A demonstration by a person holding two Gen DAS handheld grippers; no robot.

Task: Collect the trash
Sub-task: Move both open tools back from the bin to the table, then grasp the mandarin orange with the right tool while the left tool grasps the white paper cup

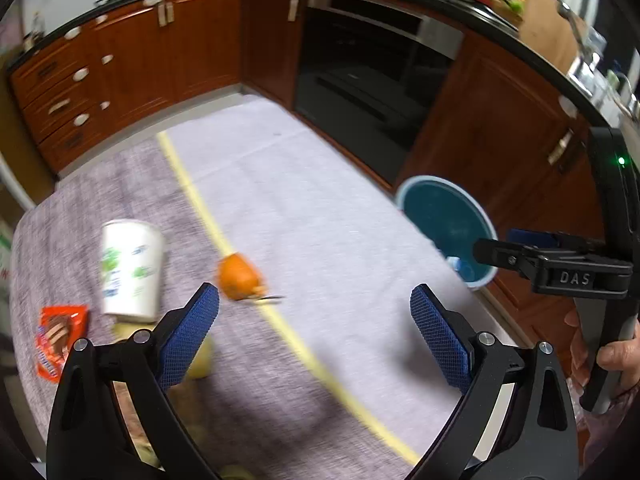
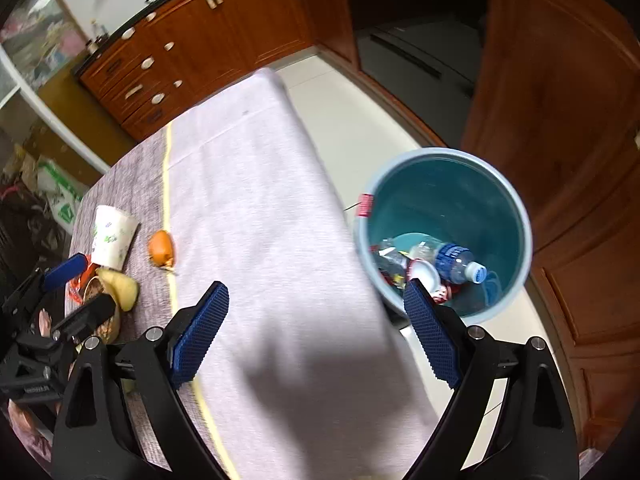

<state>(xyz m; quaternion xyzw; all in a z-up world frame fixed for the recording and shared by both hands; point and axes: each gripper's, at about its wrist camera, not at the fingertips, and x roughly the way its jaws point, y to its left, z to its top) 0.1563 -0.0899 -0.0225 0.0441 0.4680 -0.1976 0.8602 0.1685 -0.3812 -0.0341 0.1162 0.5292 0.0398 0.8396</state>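
The right hand-held gripper hangs with its blue pads wide apart and nothing between them, above a cloth-covered counter. At right, a teal bin on the floor holds a plastic bottle. At left lie a paper cup, an orange peel and a banana peel, beside the left hand-held gripper.

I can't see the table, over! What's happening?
Both tools open, empty: left, right. Paper cup, orange peel, banana peel uncollected. Bin unobstructed.

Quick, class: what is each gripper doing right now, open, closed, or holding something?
Left gripper: open, nothing between its fingers.
Right gripper: open, nothing between its fingers.
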